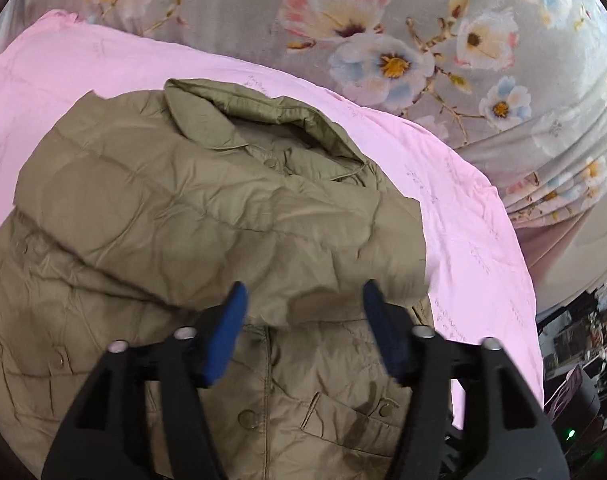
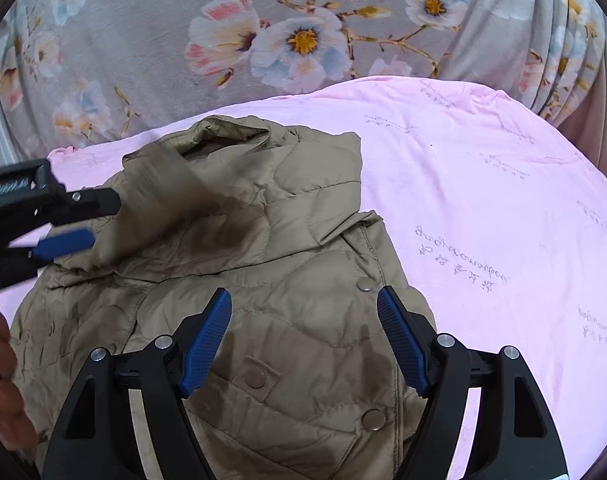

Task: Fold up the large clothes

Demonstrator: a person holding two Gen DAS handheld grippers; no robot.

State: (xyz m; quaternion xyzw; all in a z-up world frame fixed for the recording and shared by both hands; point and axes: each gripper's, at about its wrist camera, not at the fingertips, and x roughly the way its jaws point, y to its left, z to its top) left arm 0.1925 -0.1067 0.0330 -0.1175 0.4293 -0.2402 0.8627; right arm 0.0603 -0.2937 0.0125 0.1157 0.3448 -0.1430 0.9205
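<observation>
Olive-khaki quilted snap-button jacket (image 1: 207,216) lies front-up on a pink sheet (image 1: 463,216) w/ faint printed script, spread over a grey floral bedcover (image 1: 383,12) on a bed. In left wrist view, collar (image 1: 263,112) sits at far end, rumpled and partly standing; one sleeve (image 1: 231,224) is folded across the chest, cuff end near the tips of the left tongs (image 1: 303,292). Left tongs: blue-padded fingers apart, hovering just above sleeve edge; nothing between them, contact w/ fabric cannot be told. Snap buttons and a flap pocket (image 1: 343,412) visible on lower front panel below the sleeve. Dark clutter and a device w/ green light (image 1: 571,434) at right edge, off the bed. Right wrist view: right tongs (image 2: 303,300) also apart, poised over jacket front near the snap placket, no fabric held. Chest tab w/ snap (image 2: 259,376) lies between and just below the fingers. Left tongs enter at left of this view, blue pad next to the blurred sleeve; whether touching cannot be told. Part of a hand (image 2: 1,384) shows at left edge. Pink sheet extends well to the right of jacket; floral cover beyond it, gathered in folds at upper right.
</observation>
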